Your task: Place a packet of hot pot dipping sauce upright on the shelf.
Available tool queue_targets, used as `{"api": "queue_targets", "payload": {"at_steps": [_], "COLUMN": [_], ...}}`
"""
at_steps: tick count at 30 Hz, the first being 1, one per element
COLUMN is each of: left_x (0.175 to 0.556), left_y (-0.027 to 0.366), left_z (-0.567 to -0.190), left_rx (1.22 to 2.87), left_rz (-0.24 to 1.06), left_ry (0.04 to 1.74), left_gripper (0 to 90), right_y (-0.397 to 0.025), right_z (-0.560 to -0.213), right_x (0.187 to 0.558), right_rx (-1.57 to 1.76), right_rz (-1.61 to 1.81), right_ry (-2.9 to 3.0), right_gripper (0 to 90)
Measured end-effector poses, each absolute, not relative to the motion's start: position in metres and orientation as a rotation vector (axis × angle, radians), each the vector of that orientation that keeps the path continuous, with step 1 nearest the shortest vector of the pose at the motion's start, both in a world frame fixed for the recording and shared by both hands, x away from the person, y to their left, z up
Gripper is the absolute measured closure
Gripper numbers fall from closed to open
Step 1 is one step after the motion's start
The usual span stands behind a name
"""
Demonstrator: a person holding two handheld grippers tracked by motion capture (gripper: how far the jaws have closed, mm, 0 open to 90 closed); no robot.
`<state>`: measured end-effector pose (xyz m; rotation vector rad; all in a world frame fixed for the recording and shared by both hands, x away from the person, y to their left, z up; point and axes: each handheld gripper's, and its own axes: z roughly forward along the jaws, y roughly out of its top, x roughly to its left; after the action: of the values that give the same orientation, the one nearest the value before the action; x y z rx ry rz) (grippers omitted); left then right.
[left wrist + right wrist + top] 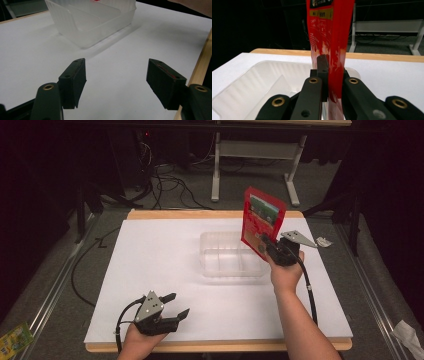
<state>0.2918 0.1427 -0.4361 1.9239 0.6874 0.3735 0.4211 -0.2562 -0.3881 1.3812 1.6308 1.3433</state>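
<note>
Above the right end of the clear plastic tray (231, 255), seen from the high view, the right gripper (264, 241) holds a glossy red snack pouch (261, 221) upright, likely about to lower it into a compartment; the left gripper (176, 305) rests near the bench's (150, 245) front edge, well apart from the tray. From the left gripper view, its fingers (75, 80) stand wide open, holding nothing, the ribbed translucent tray (92, 22) beyond. From the right gripper view, fingers (322, 75) pinch the flat, shiny pouch (332, 32) just above the tray (262, 80); next comes lowering and release.
</note>
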Motion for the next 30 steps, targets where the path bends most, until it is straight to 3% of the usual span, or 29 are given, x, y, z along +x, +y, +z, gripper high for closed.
{"api": "queue_targets", "payload": {"at_steps": [30], "left_x": [0.292], "left_y": [0.141], "left_z": [-0.437], "left_rx": [1.927], "left_rz": [0.364], "left_ry": [0.684], "left_gripper": [32.5], "right_y": [-0.25], "right_z": [-0.415], "right_x": [0.425], "right_rx": [1.372], "right_rz": [1.294], "right_ry": [1.673], "right_gripper": [89.1]}}
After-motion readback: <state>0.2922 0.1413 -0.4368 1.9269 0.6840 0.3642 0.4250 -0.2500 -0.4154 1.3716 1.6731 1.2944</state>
